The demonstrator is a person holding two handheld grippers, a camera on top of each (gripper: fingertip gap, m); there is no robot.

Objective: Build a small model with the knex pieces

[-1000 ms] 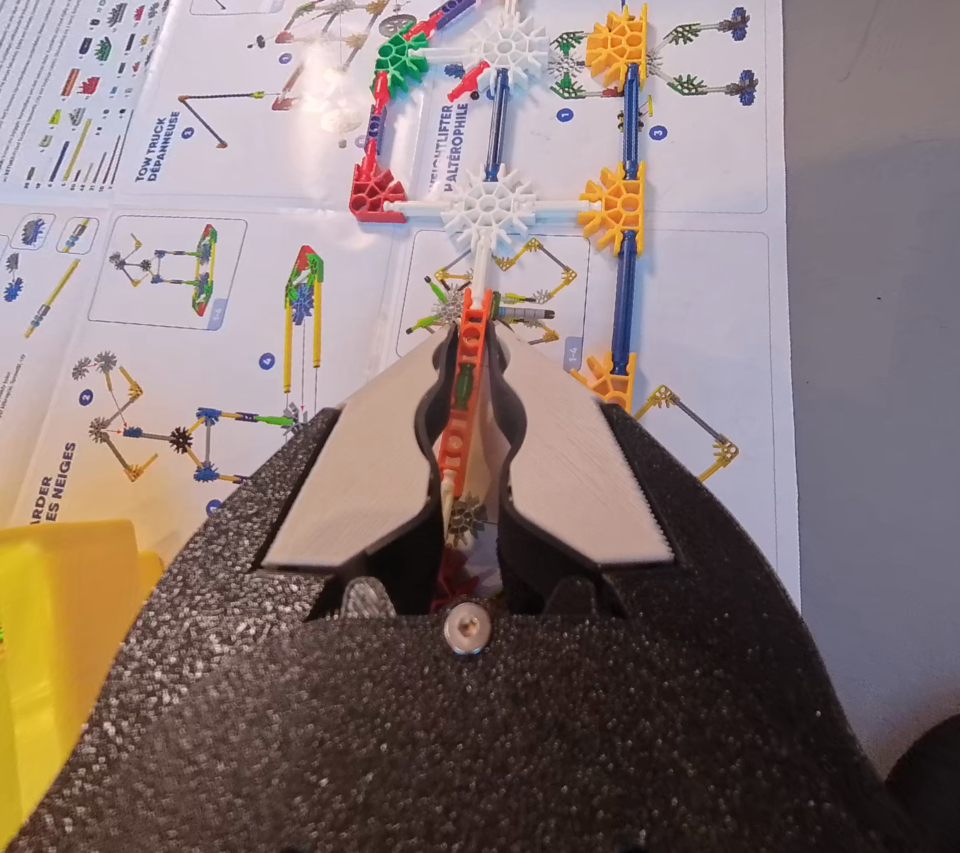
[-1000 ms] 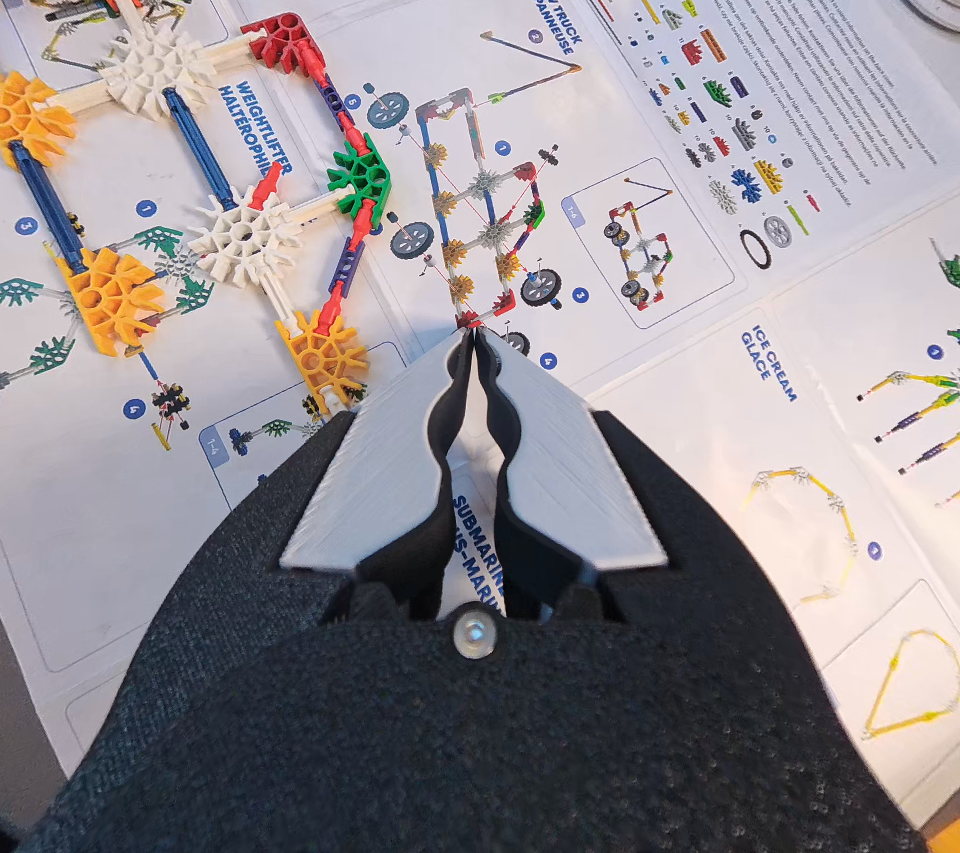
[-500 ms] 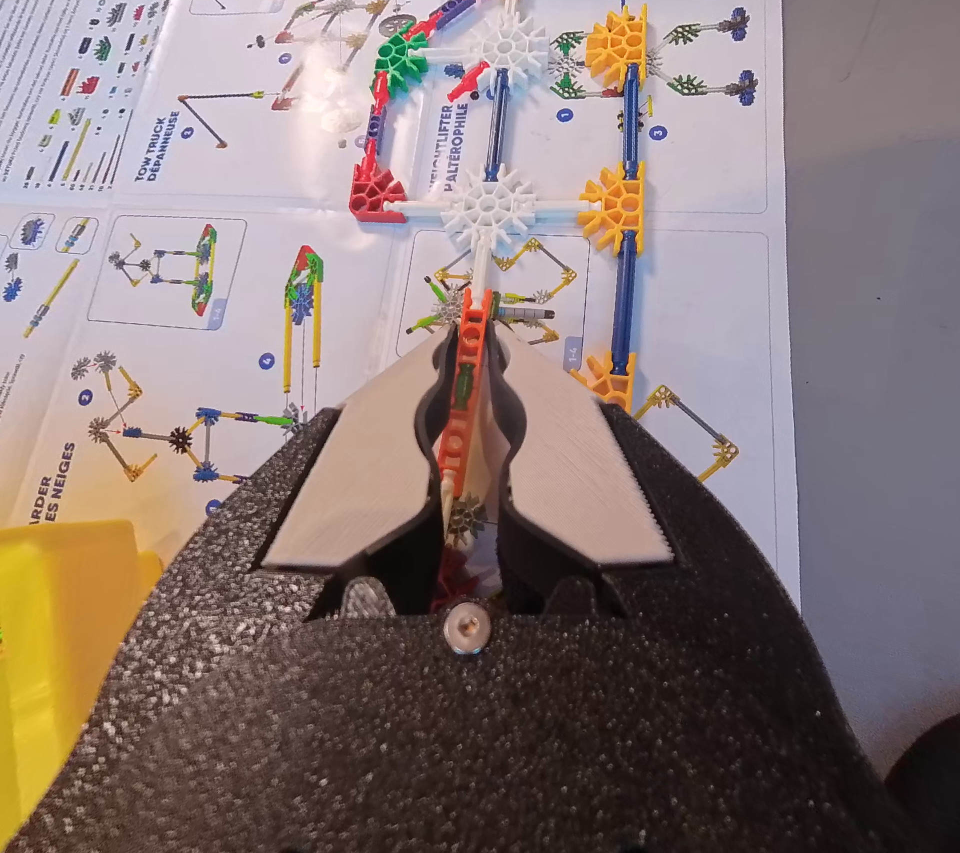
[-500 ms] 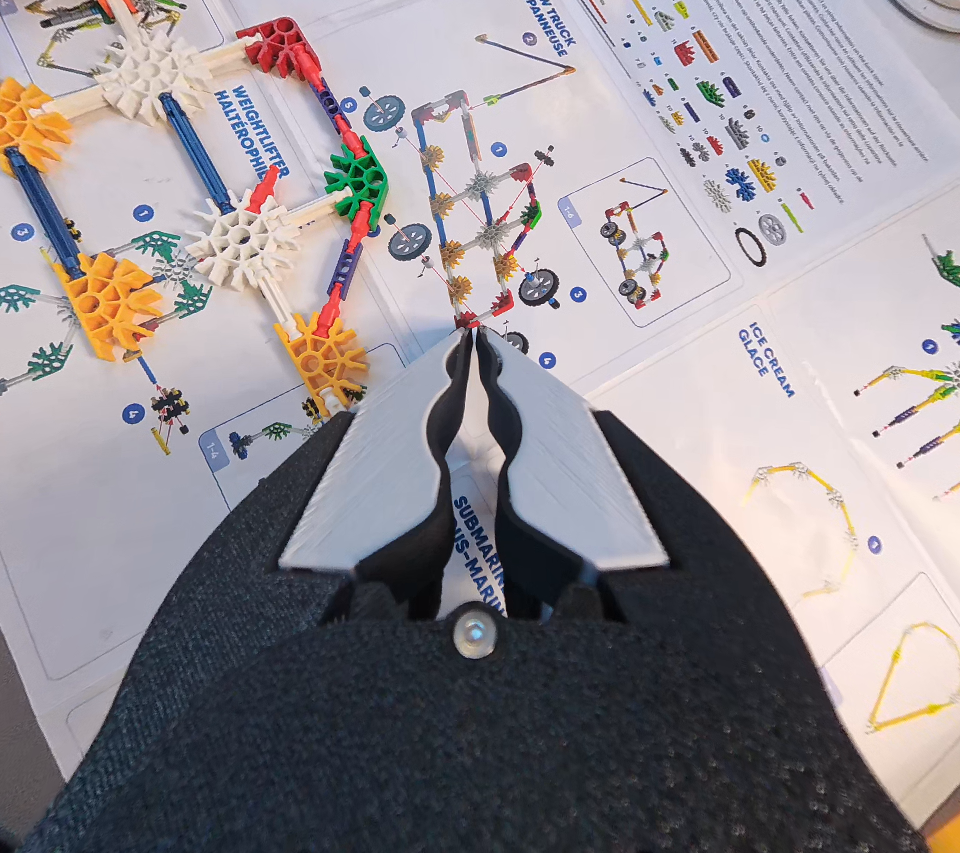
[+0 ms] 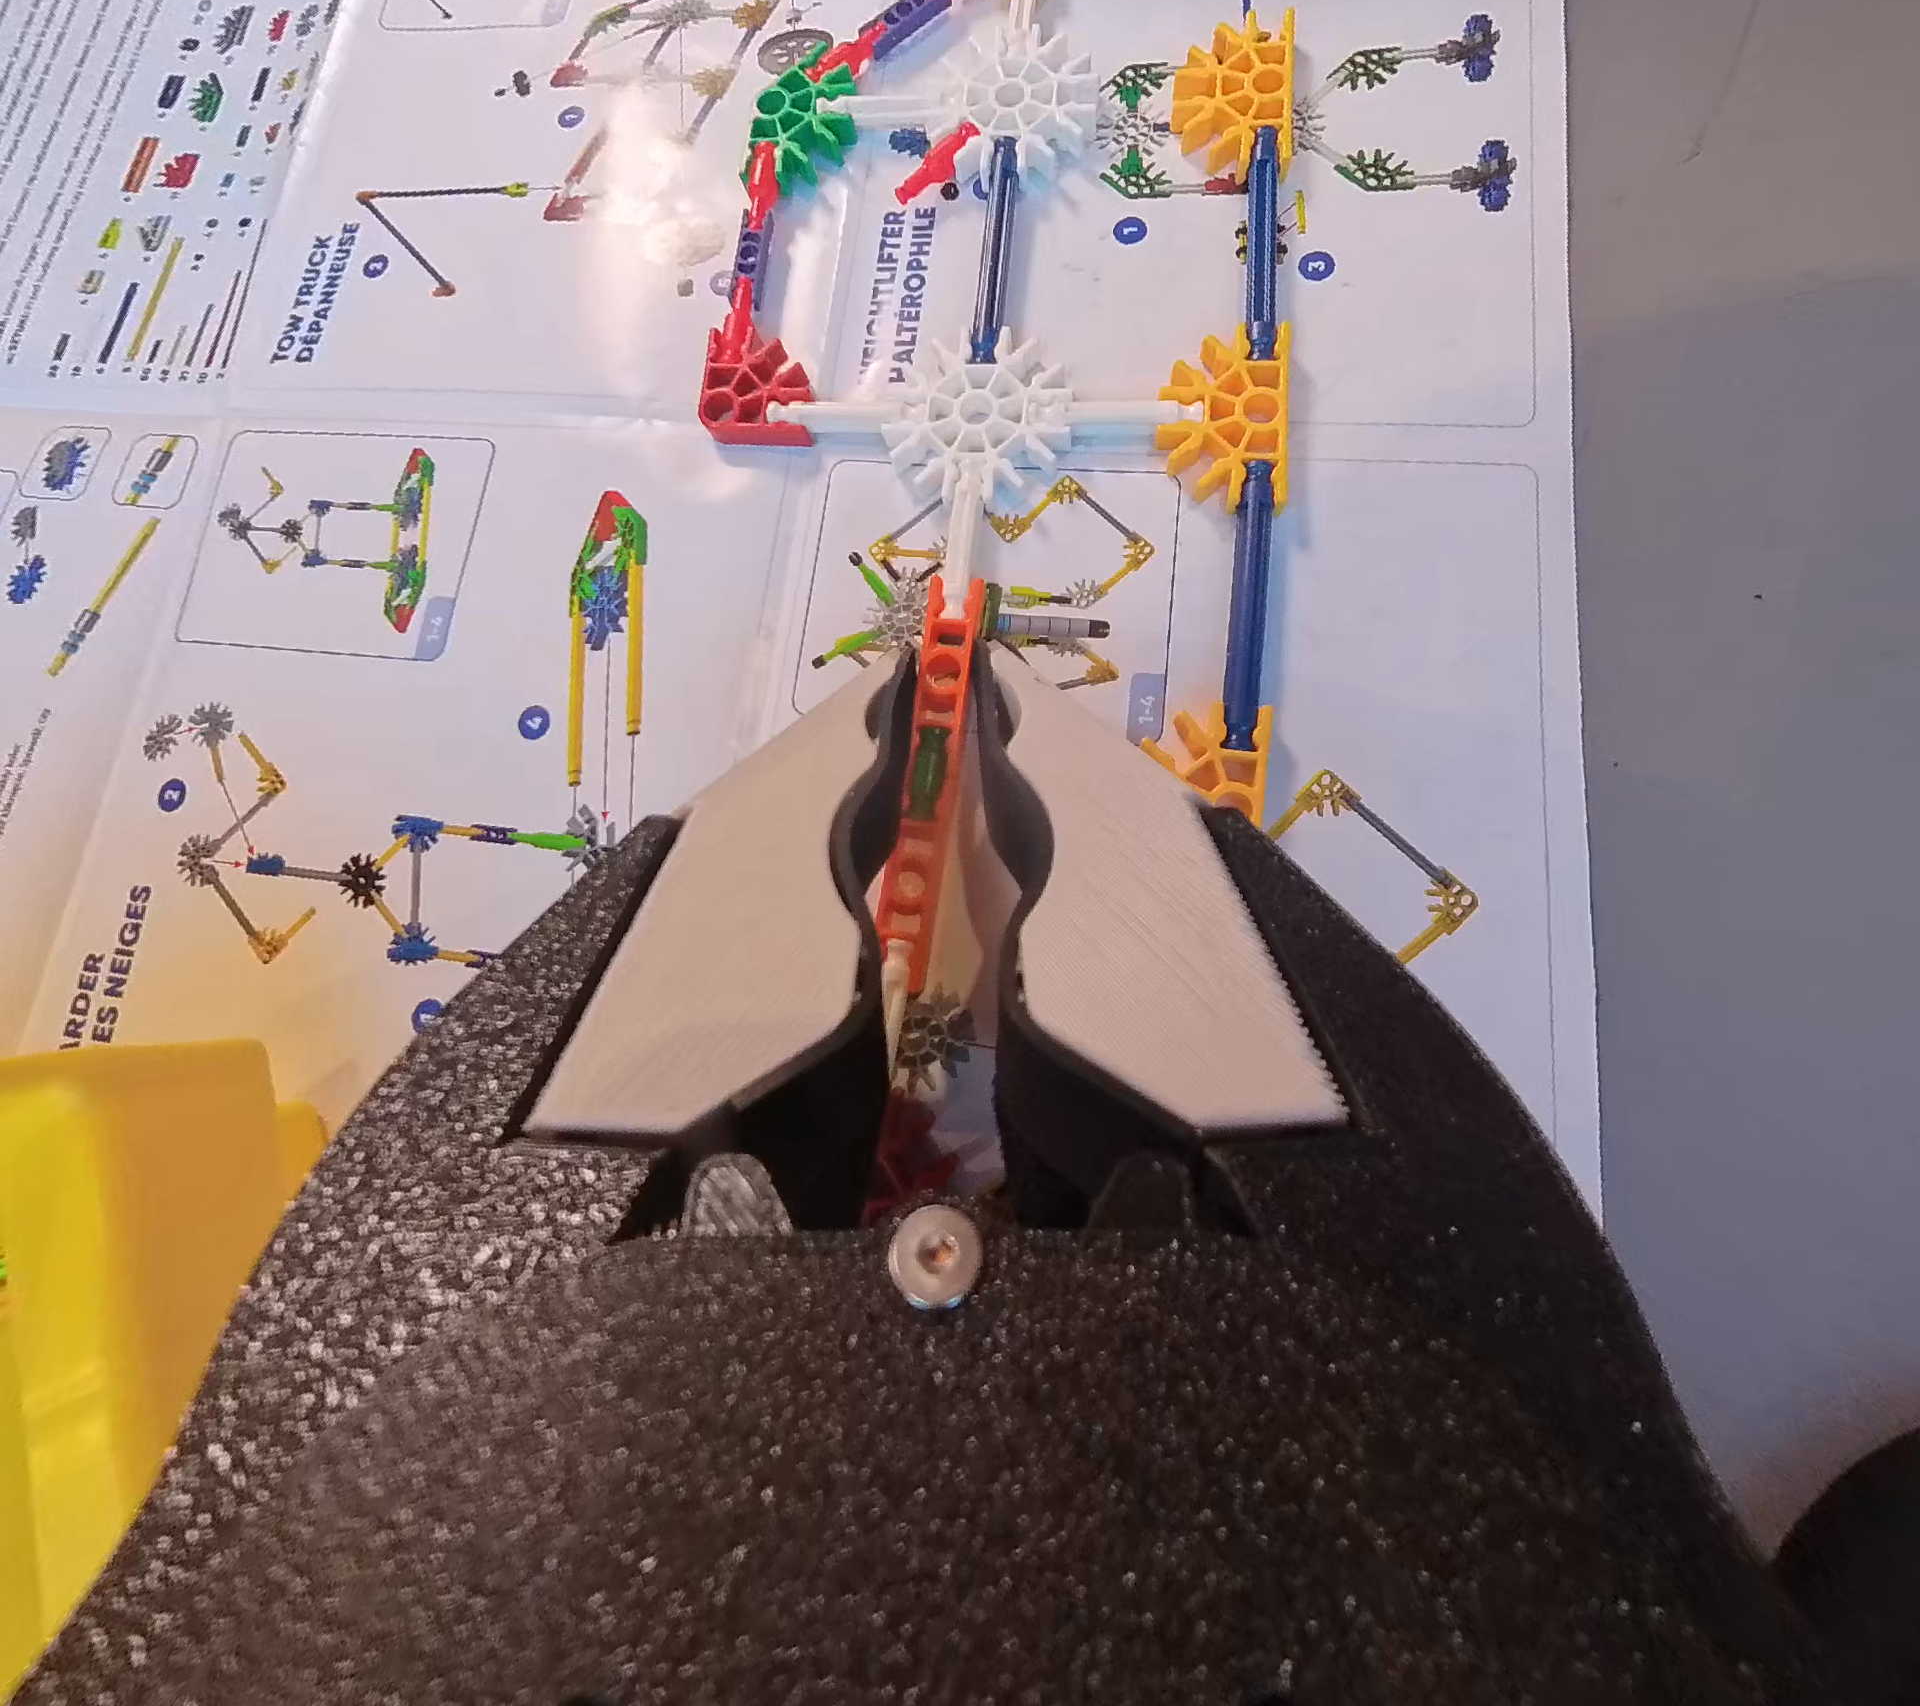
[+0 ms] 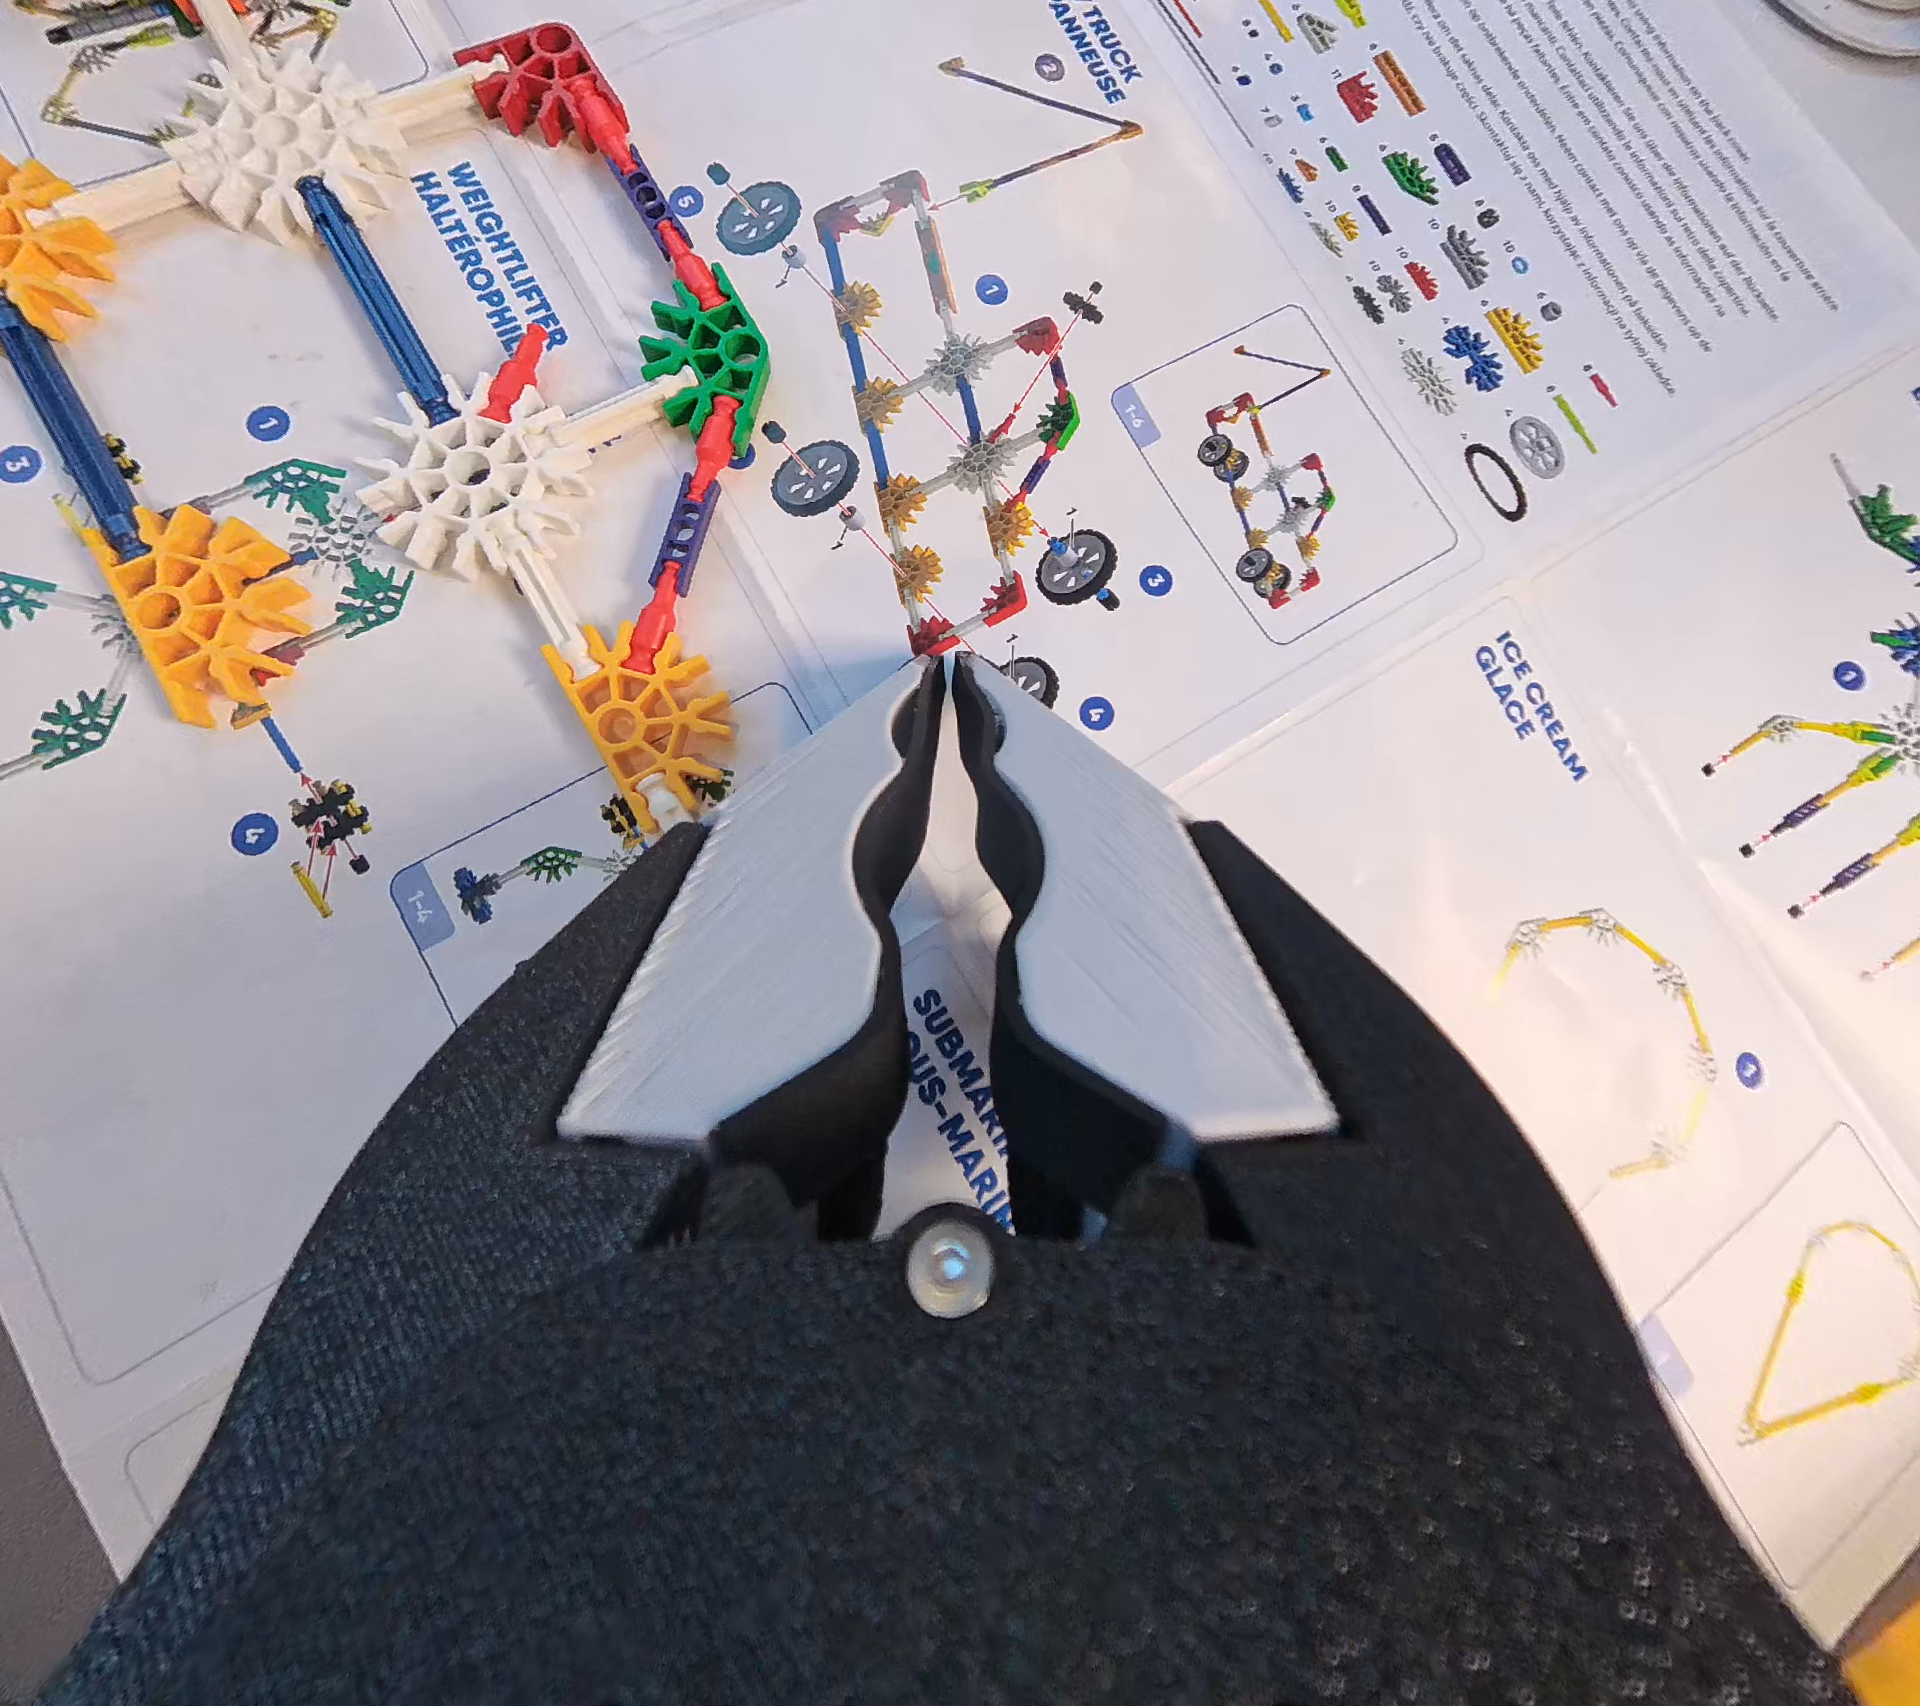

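While my left gripper (image 5: pixel 940 700) is clamped on an orange connector (image 5: pixel 930 783) whose front end meets a white rod (image 5: pixel 966 529) of the frame (image 5: pixel 987 409), probably steadying it, my right gripper (image 6: pixel 948 669) hangs closed and empty beside the frame. On the frame I count two white hubs, four yellow connectors, one green, one red.

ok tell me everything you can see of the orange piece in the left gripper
The orange piece is a narrow flat plastic strip with round holes along it, and something green shows through one opening. It stands on edge, clamped between the fingers of the left gripper, which is shut on it. Its forked far end grips a white rod running to a white snowflake-shaped connector. Its near end is hidden inside the gripper.
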